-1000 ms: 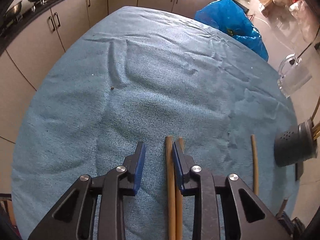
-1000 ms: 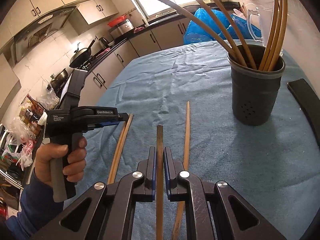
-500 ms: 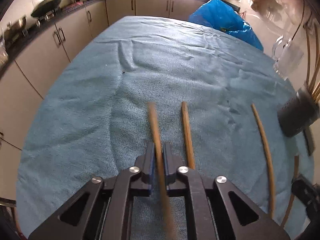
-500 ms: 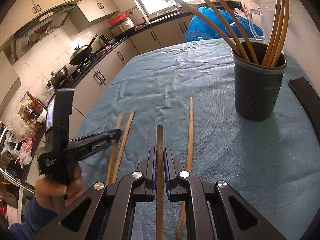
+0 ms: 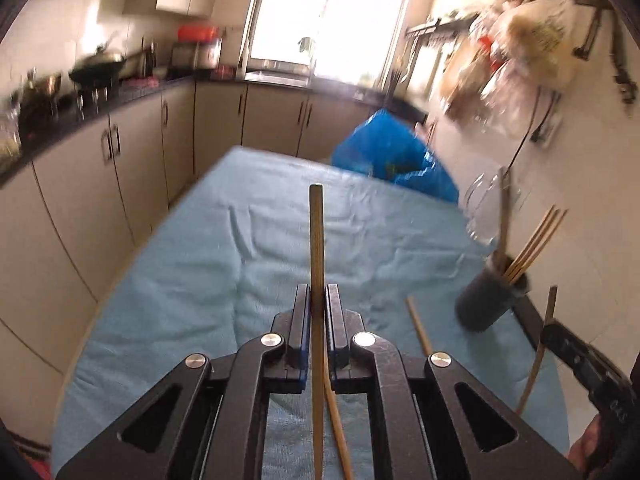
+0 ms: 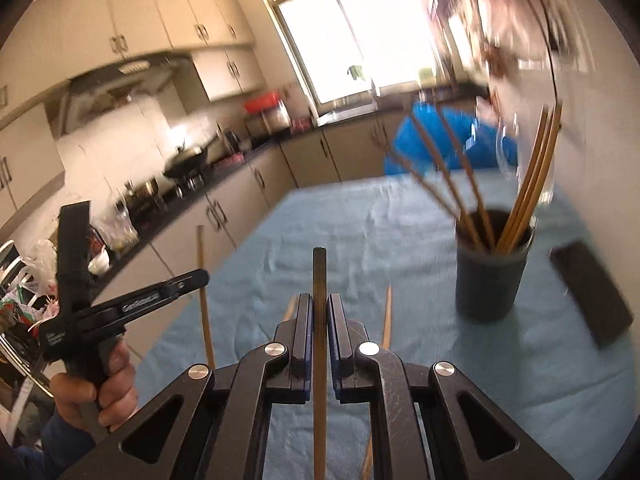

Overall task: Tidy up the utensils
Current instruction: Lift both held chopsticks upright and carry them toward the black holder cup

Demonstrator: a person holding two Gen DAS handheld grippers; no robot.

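My left gripper [image 5: 318,300] is shut on a pale wooden chopstick [image 5: 316,236], held up off the blue cloth [image 5: 192,288] and pointing away from me. My right gripper [image 6: 319,312] is shut on a darker chopstick [image 6: 319,276], also lifted. A dark round holder [image 6: 490,280] with several chopsticks stands at the right of the cloth [image 6: 360,220]; it shows too as holder [image 5: 486,300]. Loose chopsticks [image 6: 387,312] [image 5: 418,326] lie on the cloth. In the right wrist view the left gripper [image 6: 188,280] sits at the left, in a person's hand [image 6: 96,392].
A blue plastic bag [image 5: 392,156] and a clear glass jug [image 5: 486,208] sit at the far right of the table. A flat dark object [image 6: 592,292] lies right of the holder. Kitchen cabinets [image 5: 100,176] run along the left, close to the table's edge.
The left gripper, open a second ago, shut on a chopstick and rose off the cloth, tipping upward. The right gripper lifted with its chopstick too, toward the holder.
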